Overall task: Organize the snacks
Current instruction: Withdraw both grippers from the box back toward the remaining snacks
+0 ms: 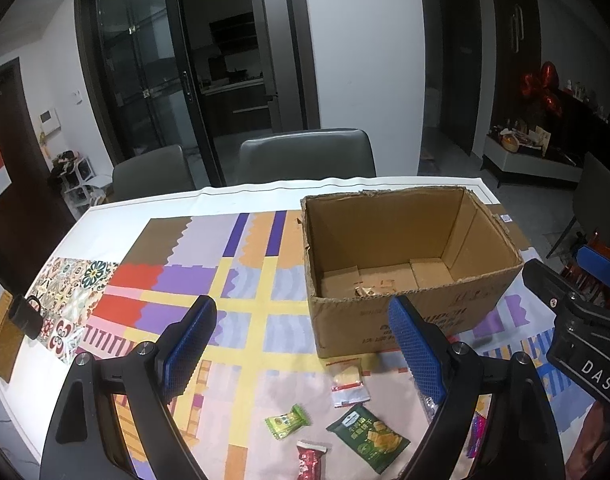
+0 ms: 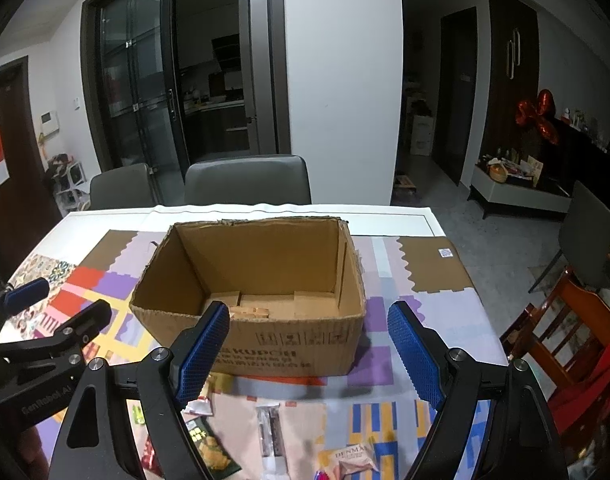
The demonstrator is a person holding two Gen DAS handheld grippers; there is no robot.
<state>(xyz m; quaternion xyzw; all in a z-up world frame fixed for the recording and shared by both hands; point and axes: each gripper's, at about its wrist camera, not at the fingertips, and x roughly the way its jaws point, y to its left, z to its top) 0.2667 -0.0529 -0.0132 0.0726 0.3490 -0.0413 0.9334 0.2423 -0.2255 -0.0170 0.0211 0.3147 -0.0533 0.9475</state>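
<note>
Gaping brown cardboard box (image 2: 265, 320), upright

1. I see a home dining room: grey chairs (image 2: 247, 180) stand behind the worktop (image 2: 385, 216).
2. Glass sliding doors (image 1: 145, 80) show a kitchen beyond.
3. Red foil balloons (image 2: 539, 114) hang above a cluttered sideboard (image 2: 517, 190).
</note>
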